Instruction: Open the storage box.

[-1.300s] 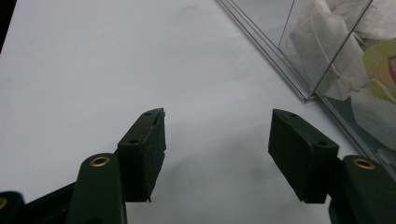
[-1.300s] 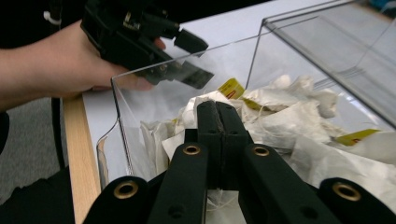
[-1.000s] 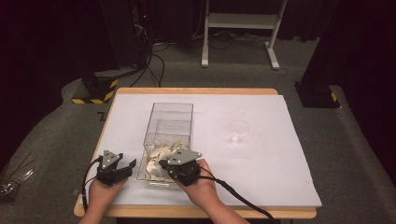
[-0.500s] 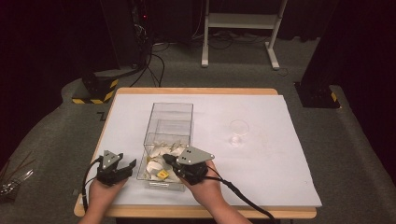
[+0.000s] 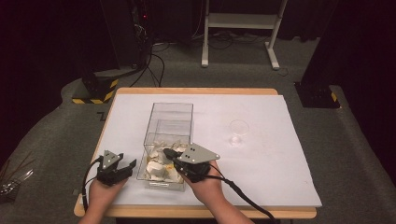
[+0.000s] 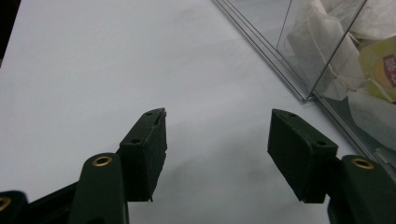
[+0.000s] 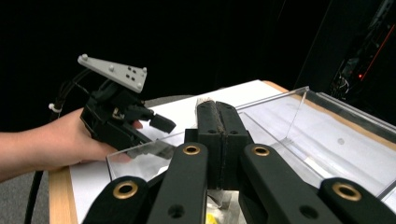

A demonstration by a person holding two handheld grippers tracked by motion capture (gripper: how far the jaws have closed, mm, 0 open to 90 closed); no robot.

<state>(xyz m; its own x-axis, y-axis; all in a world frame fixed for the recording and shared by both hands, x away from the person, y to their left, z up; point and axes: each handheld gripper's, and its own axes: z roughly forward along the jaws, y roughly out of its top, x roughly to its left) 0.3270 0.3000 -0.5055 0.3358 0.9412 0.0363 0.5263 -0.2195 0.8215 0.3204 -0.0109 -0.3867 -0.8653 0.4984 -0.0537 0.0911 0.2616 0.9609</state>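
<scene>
right tongs (image 5: 169,153) now up out of the clear box (image 5: 169,122), jaws clamped on a tea bag string, bags (image 5: 156,169) below.

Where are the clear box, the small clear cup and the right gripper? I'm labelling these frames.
clear box (image 5: 173,108): high view, far rim.
small clear cup (image 5: 238,126): high view, its rim.
right gripper (image 7: 216,108): right gripper view, between its closed fingertips.
</scene>
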